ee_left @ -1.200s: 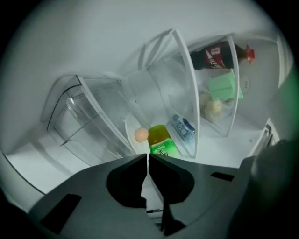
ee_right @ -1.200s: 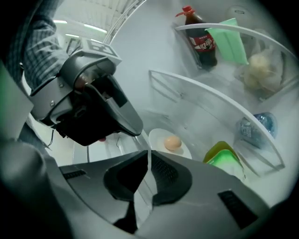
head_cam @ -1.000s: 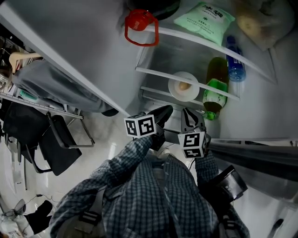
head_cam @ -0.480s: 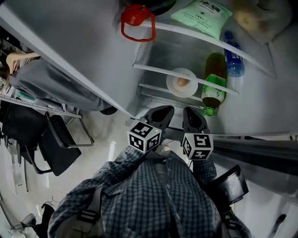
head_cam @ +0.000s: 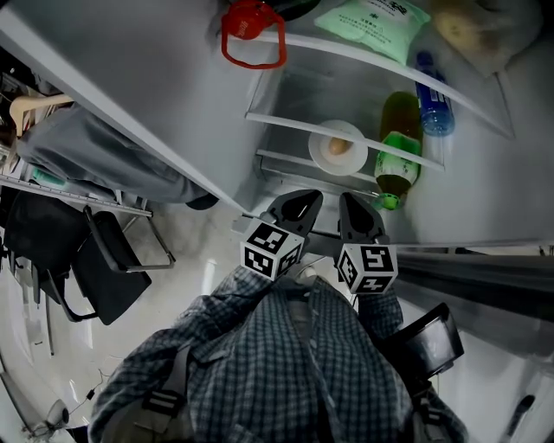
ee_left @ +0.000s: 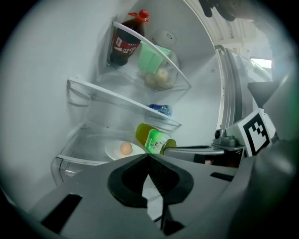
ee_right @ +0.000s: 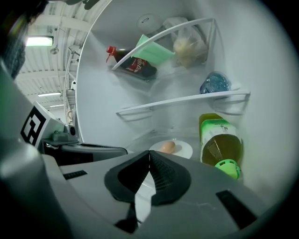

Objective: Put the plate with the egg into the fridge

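The white plate [head_cam: 325, 158] with the brown egg [head_cam: 339, 147] rests on a lower fridge shelf, beside a green tea bottle [head_cam: 396, 156]. Both grippers hover in front of that shelf, apart from the plate. My left gripper [head_cam: 299, 203] is shut with nothing in it, and so is my right gripper [head_cam: 355, 208]. In the left gripper view the plate [ee_left: 112, 151] and egg [ee_left: 125, 148] lie just beyond the closed left gripper [ee_left: 149, 158]. In the right gripper view the plate [ee_right: 184, 150] and egg [ee_right: 168, 147] sit past the closed right gripper [ee_right: 149, 154].
Upper shelves hold a red-capped cola bottle [head_cam: 253, 35], a green packet [head_cam: 372, 22] and a blue water bottle [head_cam: 433, 108]. The open fridge door [head_cam: 130, 104] stretches to the left. A black chair [head_cam: 112, 260] stands on the floor at left.
Both grippers have drawn back slightly toward my body, the left one shifting right. The plate with the egg has stayed on the shelf.
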Motion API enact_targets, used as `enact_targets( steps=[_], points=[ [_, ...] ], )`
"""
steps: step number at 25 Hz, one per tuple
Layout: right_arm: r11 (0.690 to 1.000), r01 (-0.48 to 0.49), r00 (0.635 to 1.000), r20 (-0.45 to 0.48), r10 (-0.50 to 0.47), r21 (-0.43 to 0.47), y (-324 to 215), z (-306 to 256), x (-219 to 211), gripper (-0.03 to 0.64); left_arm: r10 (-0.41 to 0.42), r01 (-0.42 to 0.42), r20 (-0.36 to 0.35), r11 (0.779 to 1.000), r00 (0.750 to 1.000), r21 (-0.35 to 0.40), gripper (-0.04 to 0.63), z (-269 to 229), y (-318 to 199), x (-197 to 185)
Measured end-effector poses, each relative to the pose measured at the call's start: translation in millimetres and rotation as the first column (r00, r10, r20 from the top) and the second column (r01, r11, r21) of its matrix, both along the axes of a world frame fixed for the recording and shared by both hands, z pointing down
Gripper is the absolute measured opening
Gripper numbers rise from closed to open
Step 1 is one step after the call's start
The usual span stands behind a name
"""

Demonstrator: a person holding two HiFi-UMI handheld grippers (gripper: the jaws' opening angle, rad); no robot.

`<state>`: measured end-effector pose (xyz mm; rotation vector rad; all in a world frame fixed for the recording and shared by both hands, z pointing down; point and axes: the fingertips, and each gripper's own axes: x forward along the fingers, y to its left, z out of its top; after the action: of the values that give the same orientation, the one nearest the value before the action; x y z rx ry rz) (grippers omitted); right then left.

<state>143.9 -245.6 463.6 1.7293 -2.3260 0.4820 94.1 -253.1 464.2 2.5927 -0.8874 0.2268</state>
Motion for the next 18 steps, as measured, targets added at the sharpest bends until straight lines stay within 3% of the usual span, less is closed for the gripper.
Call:
enact_targets(
  steps=[18],
  points=[
    [0.999,0.023,0.999,0.027,-0.022,-0.037,1.6,2.6,-10.7,0.006,0.025,-0.025,0.004,1.0,1.0,0.009,0.006,-2.8,2.6,4.7]
  ],
)
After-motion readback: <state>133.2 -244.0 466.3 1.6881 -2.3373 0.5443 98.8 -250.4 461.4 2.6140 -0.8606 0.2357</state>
